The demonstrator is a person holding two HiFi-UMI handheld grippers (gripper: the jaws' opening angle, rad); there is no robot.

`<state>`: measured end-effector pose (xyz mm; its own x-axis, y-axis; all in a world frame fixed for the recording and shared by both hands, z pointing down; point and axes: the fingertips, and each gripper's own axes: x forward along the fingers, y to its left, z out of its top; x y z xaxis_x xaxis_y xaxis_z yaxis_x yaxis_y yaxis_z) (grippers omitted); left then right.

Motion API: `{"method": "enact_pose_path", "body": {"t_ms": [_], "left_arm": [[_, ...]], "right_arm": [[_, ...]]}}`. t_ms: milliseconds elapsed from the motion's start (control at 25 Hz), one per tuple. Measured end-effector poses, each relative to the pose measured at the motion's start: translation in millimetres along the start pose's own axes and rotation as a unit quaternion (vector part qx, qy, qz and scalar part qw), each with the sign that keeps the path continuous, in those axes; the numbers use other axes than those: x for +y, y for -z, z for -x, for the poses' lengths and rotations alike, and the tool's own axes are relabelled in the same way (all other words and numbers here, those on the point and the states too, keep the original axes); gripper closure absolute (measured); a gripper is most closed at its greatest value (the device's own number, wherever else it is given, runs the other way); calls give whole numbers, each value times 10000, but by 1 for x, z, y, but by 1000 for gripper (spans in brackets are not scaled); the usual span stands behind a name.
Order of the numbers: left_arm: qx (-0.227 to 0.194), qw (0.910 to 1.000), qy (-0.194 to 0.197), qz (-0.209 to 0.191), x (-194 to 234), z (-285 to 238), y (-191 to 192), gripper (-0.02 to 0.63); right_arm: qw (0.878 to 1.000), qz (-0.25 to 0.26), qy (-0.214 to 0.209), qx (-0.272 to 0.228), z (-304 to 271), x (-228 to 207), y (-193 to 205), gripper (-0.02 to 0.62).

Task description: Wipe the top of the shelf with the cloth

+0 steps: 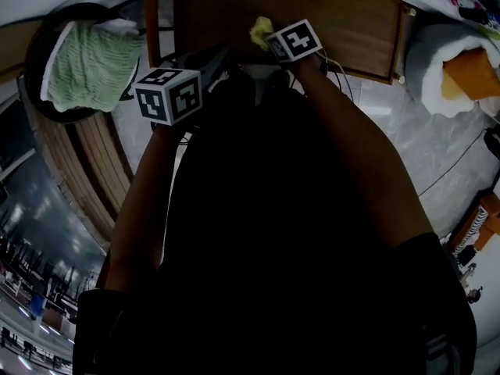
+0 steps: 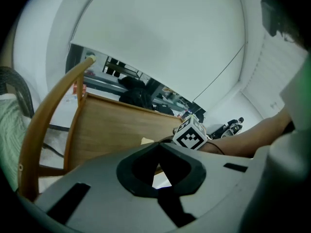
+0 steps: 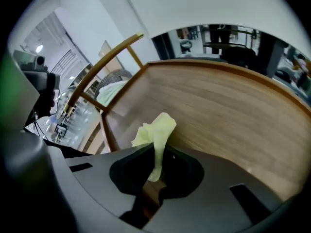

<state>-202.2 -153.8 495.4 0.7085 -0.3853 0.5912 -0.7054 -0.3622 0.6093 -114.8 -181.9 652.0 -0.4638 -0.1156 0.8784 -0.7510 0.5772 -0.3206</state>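
Observation:
The shelf's brown wooden top (image 1: 312,14) lies straight ahead of me. A pale yellow cloth (image 3: 156,130) sticks up from my right gripper (image 3: 158,161), whose jaws are shut on it just above the near left part of the shelf top (image 3: 223,110). In the head view the cloth (image 1: 261,30) shows beside that gripper's marker cube (image 1: 295,40). My left gripper (image 2: 158,148) is shut with nothing in it, held lower and to the left of the shelf (image 2: 112,127). Its marker cube (image 1: 168,94) shows in the head view.
A curved wooden chair (image 1: 86,143) with a green knitted cushion (image 1: 92,65) stands close on the left; its back rail (image 2: 46,115) arcs beside the shelf. A white beanbag with an orange cushion (image 1: 469,73) sits on the floor at the right.

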Motion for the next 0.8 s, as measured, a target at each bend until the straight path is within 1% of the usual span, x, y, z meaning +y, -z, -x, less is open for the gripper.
{"method": "enact_pose_path", "body": {"t_ms": [80,160,320,480,600,720,800], "left_arm": [[90,9999,53,-39,-13,-12,3,595],[170,9997,117,-107,-28,-25,6,595],[241,9991,253,-237,-58,-46,9,595],[280,9987,299,-303,-79,-59,15,595],[290,9986,290,-342,-90,-65,21,595],[280,9985,286,-381,-97,-68,25,595],[273,9983,294,-413,-100,-70,27,595]], "right_arm": [[9993,-334,133,-60,21,-29,20,548],[9982,-544,239,-112,39,-54,37,548],[9953,-851,426,-201,69,-92,65,548],[9913,-1107,666,-265,96,-127,91,548],[9860,-1338,959,-284,119,-158,113,546],[9773,-1622,1339,-268,140,-188,135,546],[9717,-1715,1615,-201,152,-204,147,546]]}}
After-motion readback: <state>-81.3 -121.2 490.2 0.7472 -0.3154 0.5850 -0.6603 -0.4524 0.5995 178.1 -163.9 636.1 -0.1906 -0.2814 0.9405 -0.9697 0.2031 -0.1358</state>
